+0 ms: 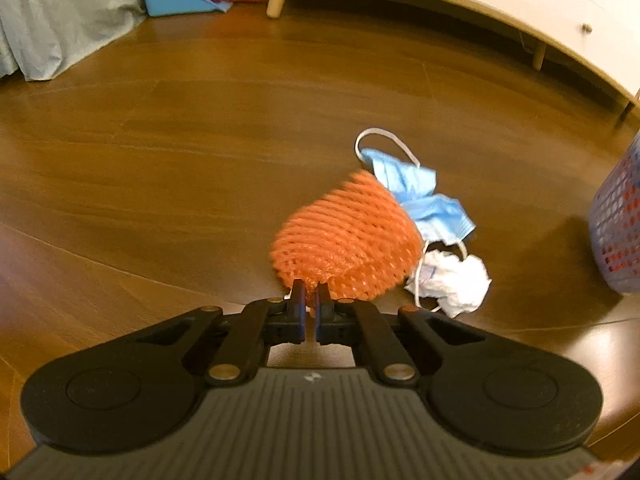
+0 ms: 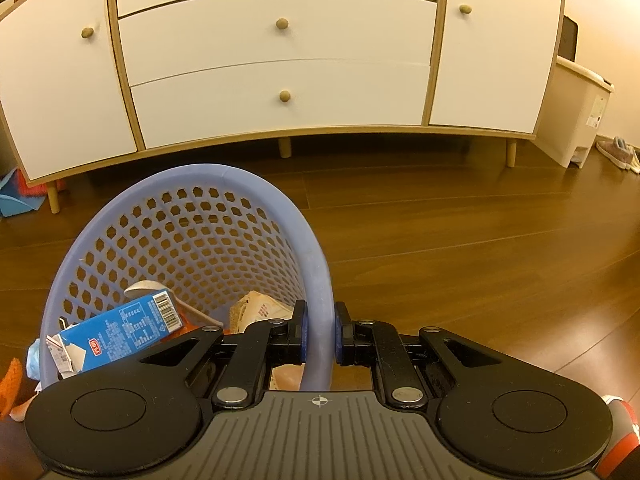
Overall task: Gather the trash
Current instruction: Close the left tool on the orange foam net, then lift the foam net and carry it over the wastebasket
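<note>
**Net pinched, basket held**

The left gripper [image 1: 310, 295] has its jaws clenched on the orange foam net [image 1: 348, 240], whose long axis runs away toward the face mask [image 1: 424, 200]. Right of the net, the right gripper [image 2: 320, 330] clamps the basket [image 2: 256, 184] rim.

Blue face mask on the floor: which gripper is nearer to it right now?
Left. The left gripper, shut on the orange foam net, sits just short of the blue face mask. The right gripper clamps the purple basket rim, off to the side.
</note>
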Motion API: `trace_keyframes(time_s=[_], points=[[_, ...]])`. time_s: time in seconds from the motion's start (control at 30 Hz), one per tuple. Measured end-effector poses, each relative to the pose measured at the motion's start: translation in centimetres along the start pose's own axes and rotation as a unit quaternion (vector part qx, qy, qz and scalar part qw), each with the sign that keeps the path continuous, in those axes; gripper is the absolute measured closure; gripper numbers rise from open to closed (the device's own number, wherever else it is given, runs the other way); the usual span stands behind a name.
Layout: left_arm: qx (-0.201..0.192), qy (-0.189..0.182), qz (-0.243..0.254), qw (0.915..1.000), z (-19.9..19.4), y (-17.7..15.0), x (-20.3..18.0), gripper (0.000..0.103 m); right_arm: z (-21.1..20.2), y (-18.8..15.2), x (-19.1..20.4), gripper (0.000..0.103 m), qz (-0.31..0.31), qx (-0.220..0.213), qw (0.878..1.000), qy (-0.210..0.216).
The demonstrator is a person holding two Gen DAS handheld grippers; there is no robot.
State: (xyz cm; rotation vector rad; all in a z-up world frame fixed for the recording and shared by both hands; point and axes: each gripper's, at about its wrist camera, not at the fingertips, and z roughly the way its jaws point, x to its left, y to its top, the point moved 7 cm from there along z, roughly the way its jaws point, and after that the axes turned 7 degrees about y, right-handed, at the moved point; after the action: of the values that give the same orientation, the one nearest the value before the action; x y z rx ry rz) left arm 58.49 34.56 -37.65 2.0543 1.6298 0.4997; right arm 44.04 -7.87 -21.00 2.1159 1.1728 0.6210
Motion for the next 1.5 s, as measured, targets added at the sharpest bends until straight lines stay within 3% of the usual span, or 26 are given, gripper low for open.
trace_keyframes(time_s=[0.3, 0.5, 0.7, 0.97, 1.5], points=[[-0.054, -0.033, -0.011, 0.9979, -5.6, 2.1, -0.6, 0.102, -0.2, 0.0, -0.2, 0.094, 0.004, -0.001, 1.000, 0.004], [-0.091, -0.076, 0.014, 0.9929, -9.2, 5.2, -4.1, 0.102, -0.3, 0.1, -0.2, 0.094, 0.005, -0.001, 1.000, 0.007], [-0.117, -0.132, 0.057, 0.9826, -11.8, 7.6, -9.9, 0.102, -0.4, 0.2, -0.2, 0.094, 0.004, -0.001, 1.000, 0.011], [-0.146, -0.200, 0.110, 0.9626, -14.3, 9.7, -18.0, 0.102, -0.4, 0.4, 0.0, 0.094, -0.001, -0.001, 1.000, 0.019], [-0.144, -0.259, 0.177, 0.9385, -15.9, 9.0, -25.3, 0.101, -0.4, 0.3, -0.1, 0.094, 0.002, -0.002, 1.000, 0.019]])
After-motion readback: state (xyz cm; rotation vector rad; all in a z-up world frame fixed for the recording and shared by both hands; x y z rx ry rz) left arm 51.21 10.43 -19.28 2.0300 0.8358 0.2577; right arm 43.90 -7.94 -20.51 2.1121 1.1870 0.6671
